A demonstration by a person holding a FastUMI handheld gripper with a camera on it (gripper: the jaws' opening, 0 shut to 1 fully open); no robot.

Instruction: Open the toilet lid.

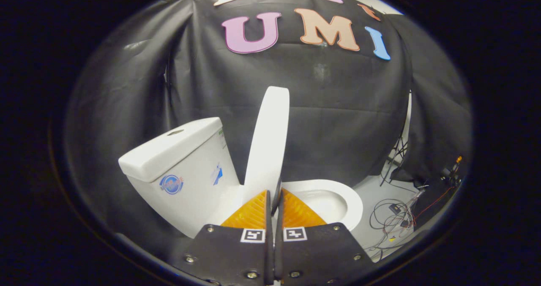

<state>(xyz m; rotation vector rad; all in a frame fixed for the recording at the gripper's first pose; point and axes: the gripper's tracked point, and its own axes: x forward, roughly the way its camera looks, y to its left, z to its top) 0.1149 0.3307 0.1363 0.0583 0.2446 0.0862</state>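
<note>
White glazed ceramic makes up the toilet: the cistern (181, 167) stands ahead and to the left of my gripper (274, 193), and the bowl rim (353, 203) curves away just beyond the fingers on the right. The toilet lid (268, 144) is raised, standing nearly upright and edge-on to me, leaning back toward the cistern. Its lower edge runs down into the narrow slit between my two fingers. The fingers are drawn almost together with only that thin gap between them, and I read them as clamped on the lid's bottom edge (the contact itself sits right at the tips, so the grip is partly hidden).

On the cistern's side wall I see a round blue sticker (171, 184) and a smaller blue-and-white sticker (217, 174); a thin green-printed label sits near the upper corner. The print on all three is too small for me to make out. A flush button recess (174, 132) shows on the cistern's top. Each finger mount carries a square black-and-white marker tag (252, 235).

Behind the toilet hangs wrinkled black cloth (346, 121), draped as the booth's wall. The floor (372, 193) to the right of the bowl is pale grey, and a loose tangle of cables (391, 218) lies on it, with a small dark device among them. Further right, near the cloth's hem, a small orange light (458, 159) glows on some equipment.
</note>
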